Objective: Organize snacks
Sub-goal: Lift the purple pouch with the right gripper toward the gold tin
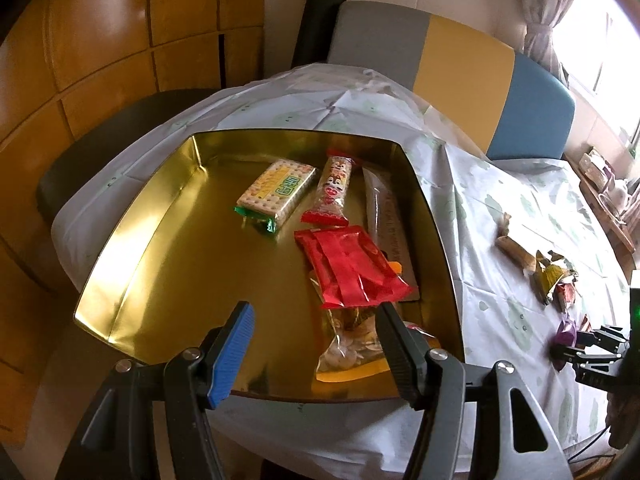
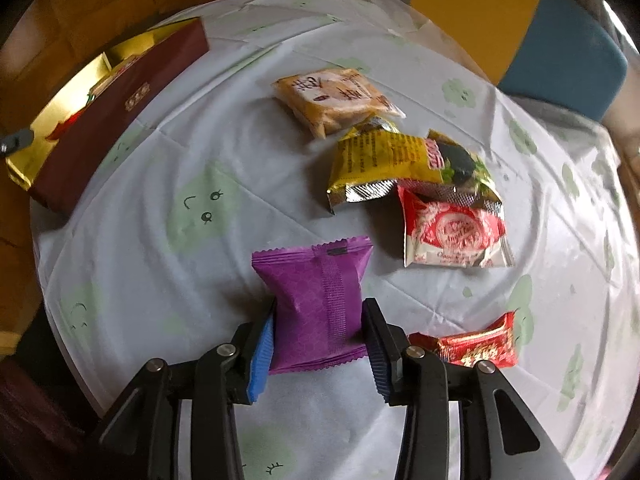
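Clear snack bag [image 1: 348, 344] partly behind left gripper [image 1: 316, 350].

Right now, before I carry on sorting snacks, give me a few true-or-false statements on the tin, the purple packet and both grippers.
1. The gold tin already holds several snacks. True.
2. The left gripper grips the red packet. False: its jaws stand open above the tin, holding nothing.
3. The purple packet sits between the fingers of the right gripper. True.
4. No loose snacks remain on the tablecloth. False: several remain, including a yellow packet.
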Demonstrator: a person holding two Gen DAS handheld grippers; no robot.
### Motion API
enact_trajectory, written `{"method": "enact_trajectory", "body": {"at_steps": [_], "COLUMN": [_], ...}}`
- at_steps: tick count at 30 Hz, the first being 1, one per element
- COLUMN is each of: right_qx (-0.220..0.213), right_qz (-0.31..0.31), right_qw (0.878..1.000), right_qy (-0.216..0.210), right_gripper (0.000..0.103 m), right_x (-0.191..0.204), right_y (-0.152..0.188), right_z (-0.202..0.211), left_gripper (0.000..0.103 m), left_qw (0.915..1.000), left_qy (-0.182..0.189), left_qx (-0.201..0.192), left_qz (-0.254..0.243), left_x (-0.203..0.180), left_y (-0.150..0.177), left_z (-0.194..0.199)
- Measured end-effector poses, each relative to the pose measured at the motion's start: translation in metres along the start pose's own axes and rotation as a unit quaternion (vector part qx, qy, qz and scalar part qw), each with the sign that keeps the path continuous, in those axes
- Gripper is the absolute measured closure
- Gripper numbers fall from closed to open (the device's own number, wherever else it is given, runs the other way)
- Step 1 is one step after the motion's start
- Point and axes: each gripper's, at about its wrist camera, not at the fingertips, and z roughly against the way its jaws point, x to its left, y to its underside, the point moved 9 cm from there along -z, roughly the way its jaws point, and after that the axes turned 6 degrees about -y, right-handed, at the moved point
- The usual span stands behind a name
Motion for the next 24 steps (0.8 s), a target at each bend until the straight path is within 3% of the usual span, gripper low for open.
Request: {"method": "enact_trajectory", "body": {"at_steps": [24], "right_qx": [-0.007], "right_qz": [0.036], "right_qw": [0.999], "right_qy": [0.03], "right_gripper": [0.059], "right_x": [0.012], "right_y": [0.001], "right_z": [0.003], "left_gripper": [0.039], "left_qw": [0.9999], "left_qy": [0.005], "left_qx": [0.008], "left_qz": [-0.01], "left_x": [-0.005], "left_y": [0.009], "left_z": [-0.004]}}
